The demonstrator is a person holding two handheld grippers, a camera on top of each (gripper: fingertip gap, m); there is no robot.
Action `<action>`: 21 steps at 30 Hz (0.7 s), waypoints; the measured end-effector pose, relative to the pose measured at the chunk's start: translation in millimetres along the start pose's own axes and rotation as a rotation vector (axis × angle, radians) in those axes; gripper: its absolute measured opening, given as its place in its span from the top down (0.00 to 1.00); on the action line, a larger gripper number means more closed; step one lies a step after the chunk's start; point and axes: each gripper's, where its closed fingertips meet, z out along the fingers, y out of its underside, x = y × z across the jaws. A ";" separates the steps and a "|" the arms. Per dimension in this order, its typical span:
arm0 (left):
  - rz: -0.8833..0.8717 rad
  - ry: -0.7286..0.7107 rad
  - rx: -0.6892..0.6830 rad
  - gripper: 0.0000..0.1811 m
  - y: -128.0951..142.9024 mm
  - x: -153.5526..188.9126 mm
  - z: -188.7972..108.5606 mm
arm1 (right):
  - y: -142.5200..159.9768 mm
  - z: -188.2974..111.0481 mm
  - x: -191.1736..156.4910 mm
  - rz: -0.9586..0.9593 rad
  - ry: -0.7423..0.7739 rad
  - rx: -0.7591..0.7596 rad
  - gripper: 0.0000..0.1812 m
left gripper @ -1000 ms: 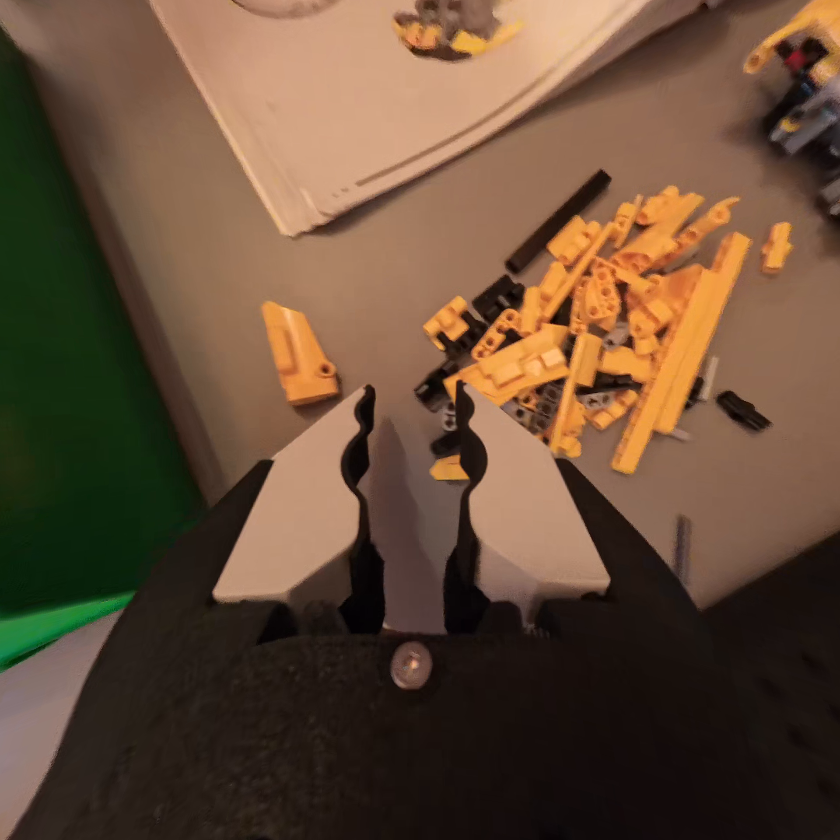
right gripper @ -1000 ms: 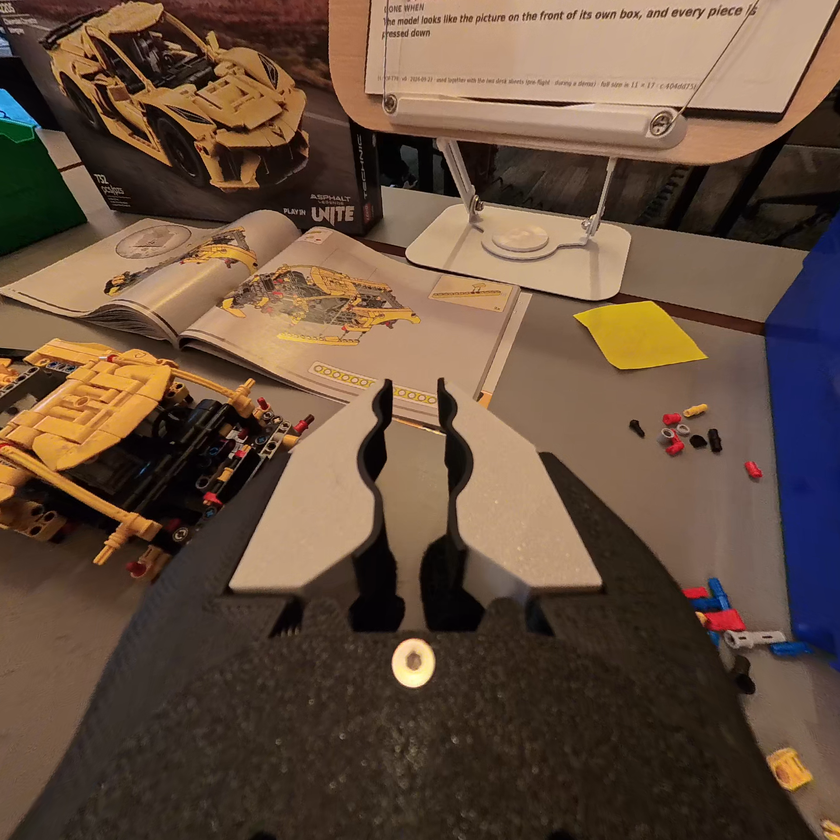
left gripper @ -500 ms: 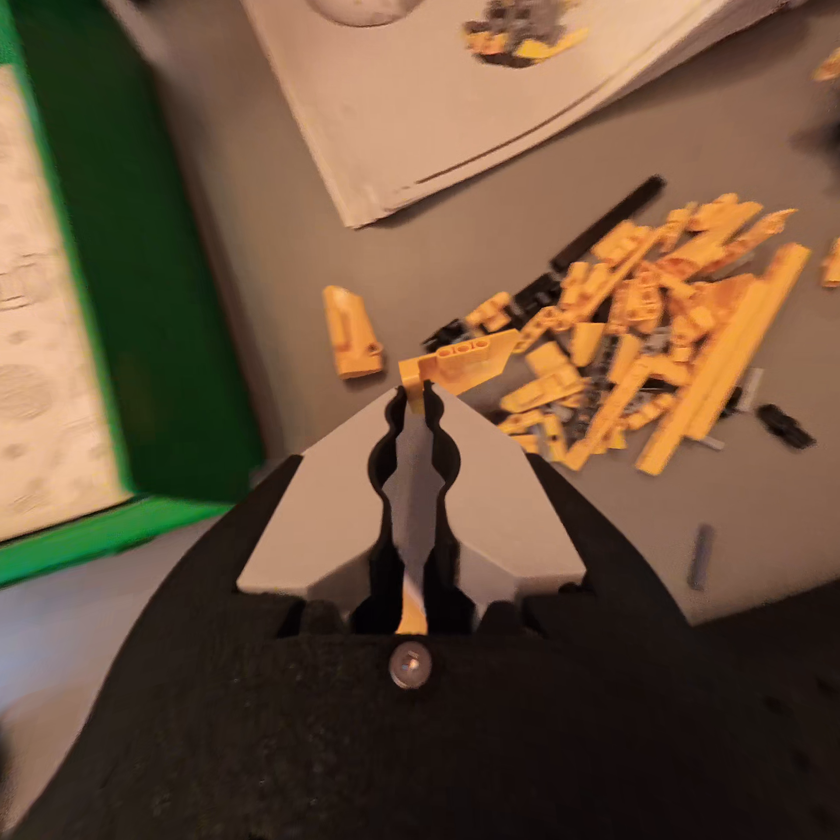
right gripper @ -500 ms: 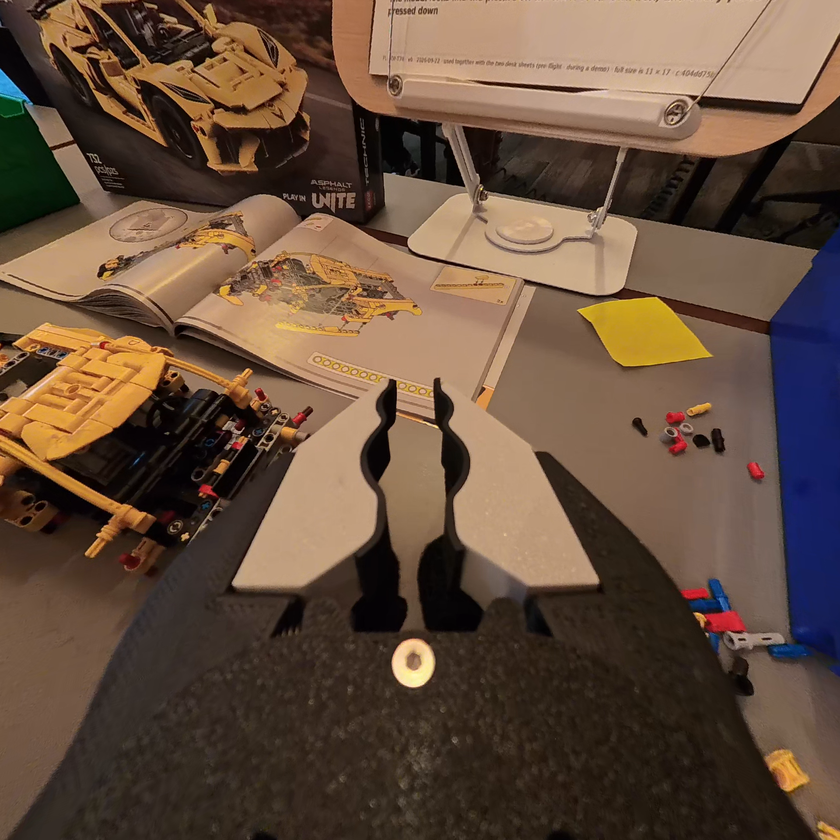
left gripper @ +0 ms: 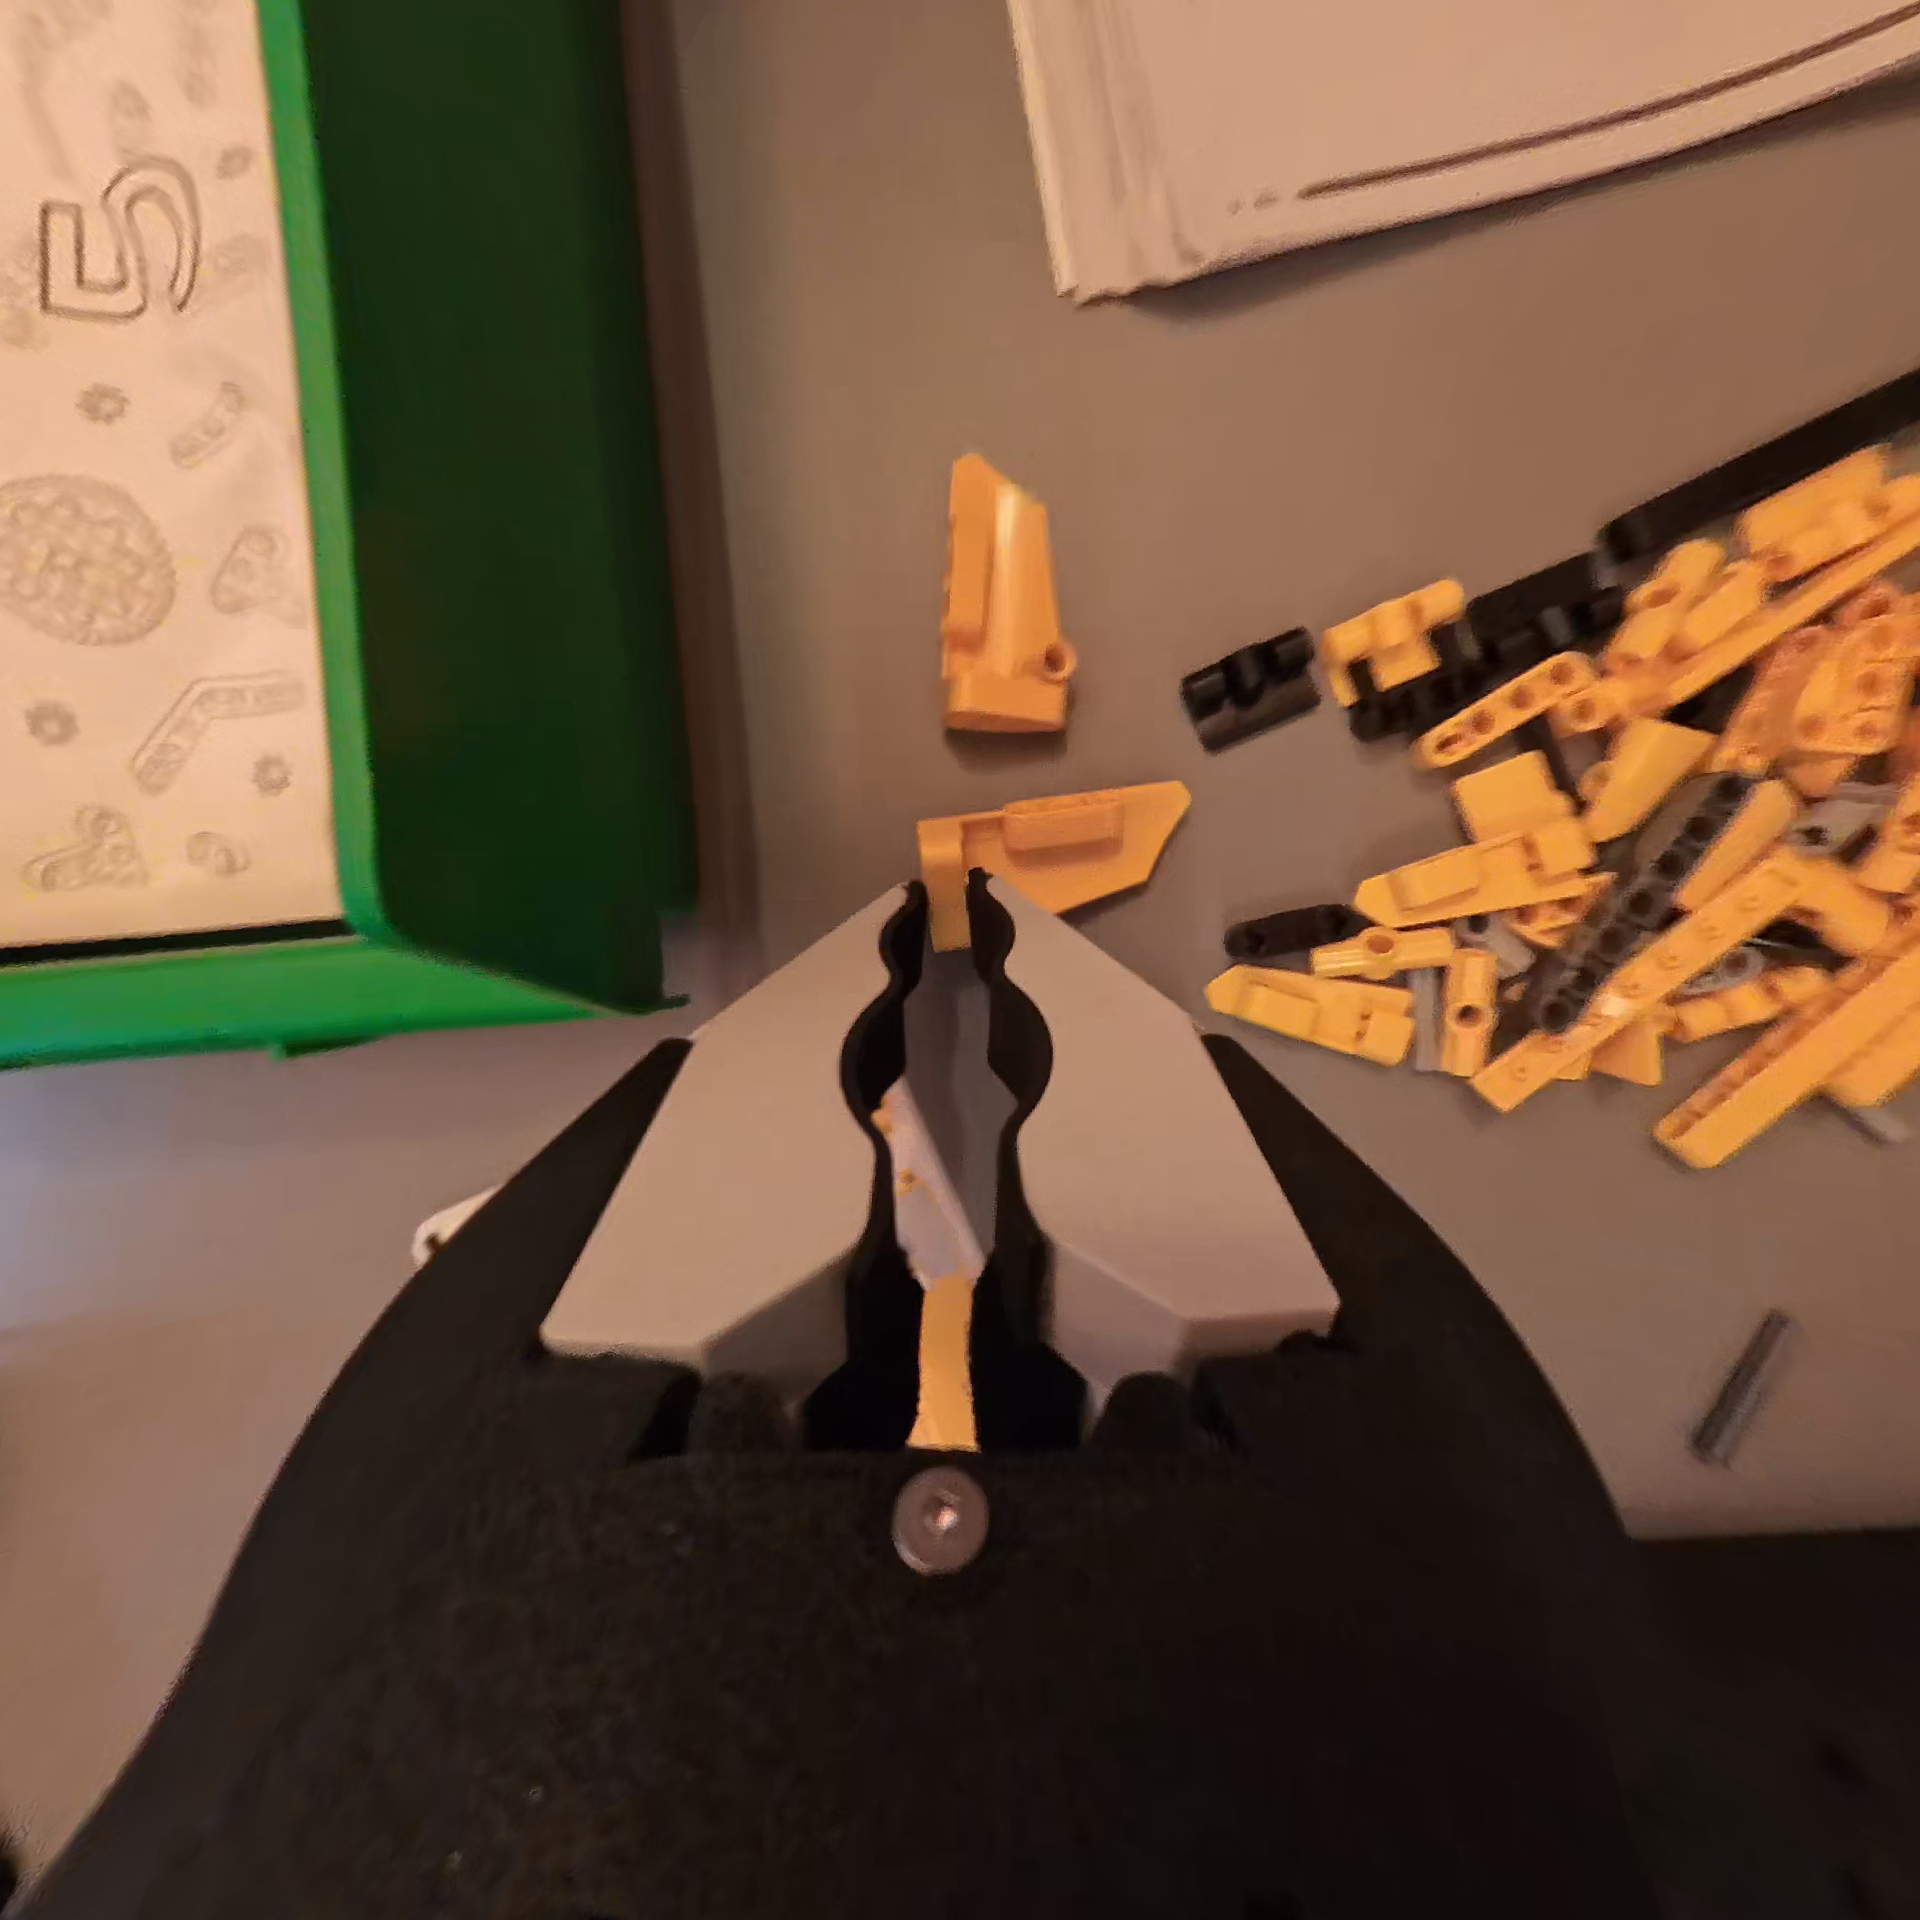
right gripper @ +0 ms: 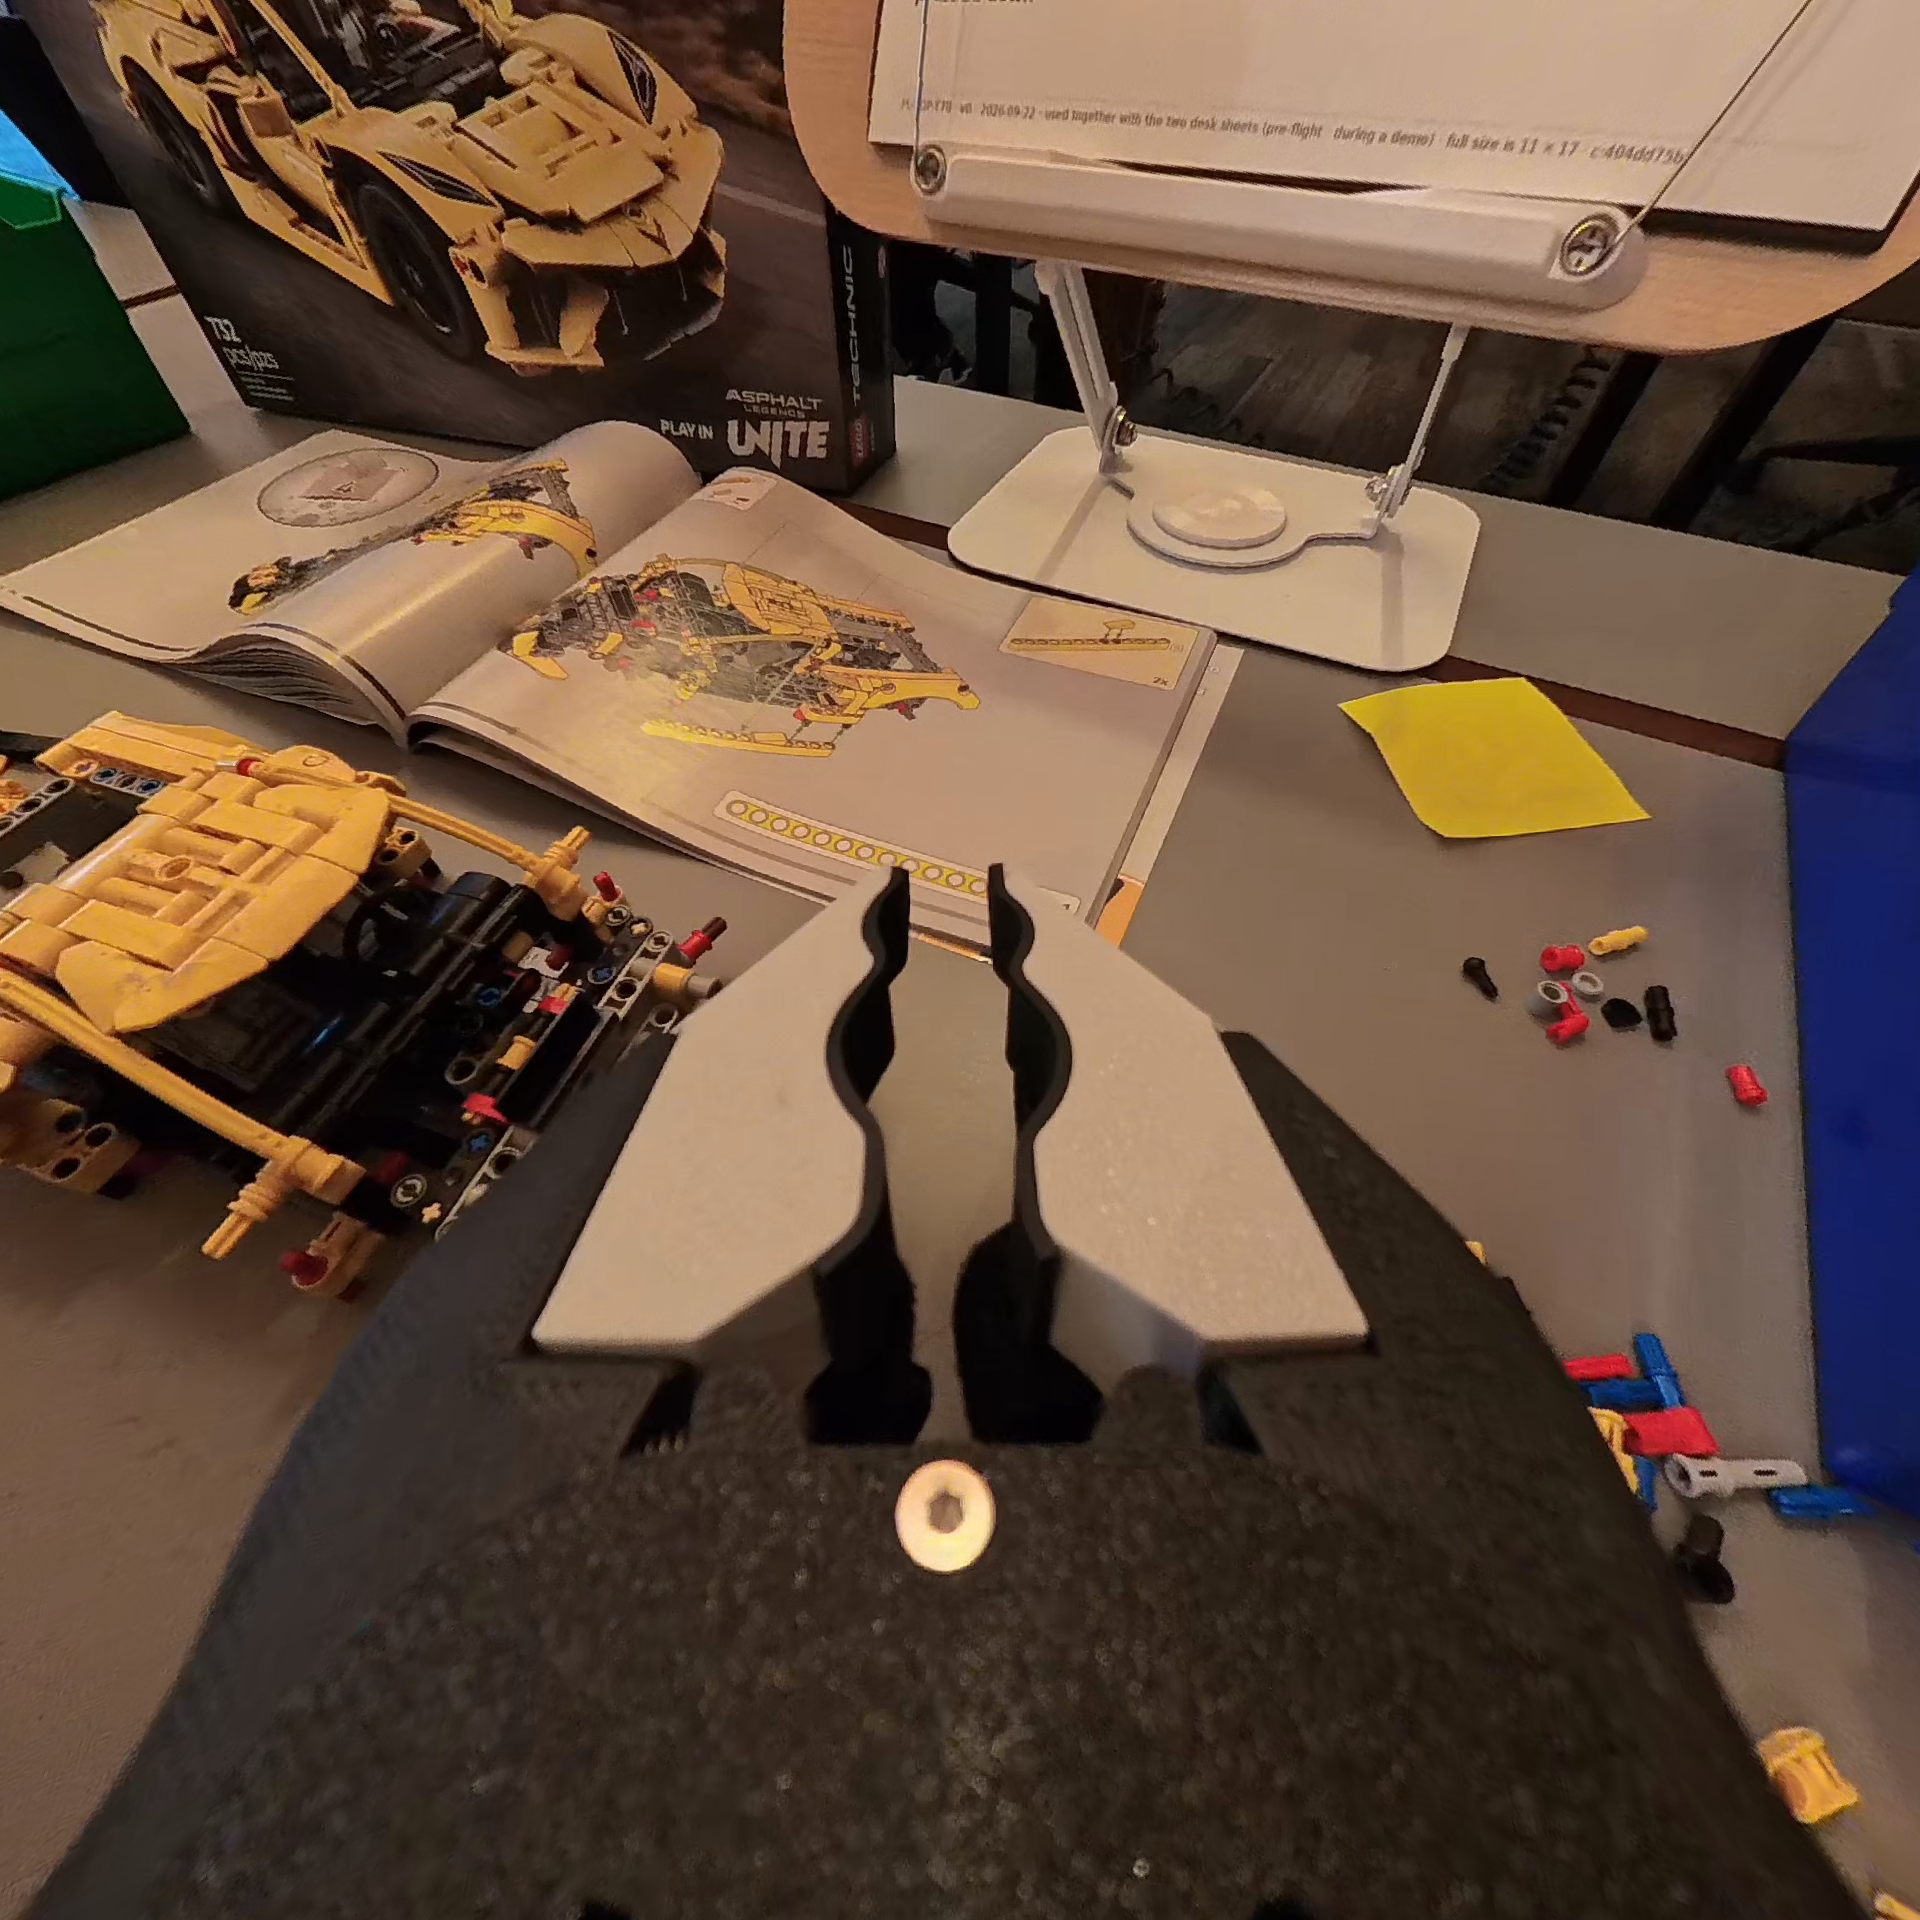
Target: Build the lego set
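Between the tips of the left hand-held gripper [left gripper: 945,899], a yellow panel piece [left gripper: 1049,847] is clamped by its short tab, its body reaching toward 3 o'clock above the counter [left gripper: 831,364]. Keep the clamp firm and carry the piece level; so short a hold may pivot. The loose parts pile [left gripper: 1662,831] lies at 3 o'clock, a second yellow panel [left gripper: 1003,603] at 12. The right hand-held gripper [right gripper: 945,894] is parted and empty, with the part-built car [right gripper: 260,956] at 9 o'clock. One second earlier the left jaws were spread and empty, low at the pile's edge.
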 end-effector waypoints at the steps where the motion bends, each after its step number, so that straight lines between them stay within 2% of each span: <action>1: 0.010 0.038 0.025 0.96 -4.4 6.1 -1.9 | -0.1 -0.1 0.0 -0.001 0.001 0.000 0.93; 3: 0.078 0.072 0.068 0.96 -10.7 14.1 -8.7 | 0.2 0.0 0.4 -0.003 0.003 -0.001 0.93; 5: 0.151 -0.079 0.108 0.96 -18.8 -8.1 -14.3 | 1.3 0.5 0.2 0.000 0.001 -0.004 0.93; 6: 0.192 -0.106 0.117 0.96 -21.7 -12.4 -14.5 | 1.6 0.9 -0.4 0.002 -0.003 -0.005 0.93; 11: 0.203 0.006 0.015 0.96 -15.2 -5.2 4.5 | 2.4 2.6 -3.9 -0.014 -0.010 -0.015 0.93; 13: 0.250 -0.023 -0.055 0.95 -7.3 -9.0 11.9 | 4.1 2.2 -2.0 -0.027 0.004 -0.021 0.93; 15: 0.253 -0.067 -0.042 0.95 -11.9 -14.2 13.3 | 4.8 1.4 -0.5 -0.026 0.008 -0.023 0.93; 18: 0.213 -0.050 0.026 0.84 -21.3 -9.3 4.4 | 3.8 1.0 0.2 -0.012 0.002 -0.017 0.93; 21: 0.177 -0.039 0.086 0.84 -21.1 -7.3 -16.4 | 4.6 1.5 0.8 -0.008 0.000 -0.018 0.93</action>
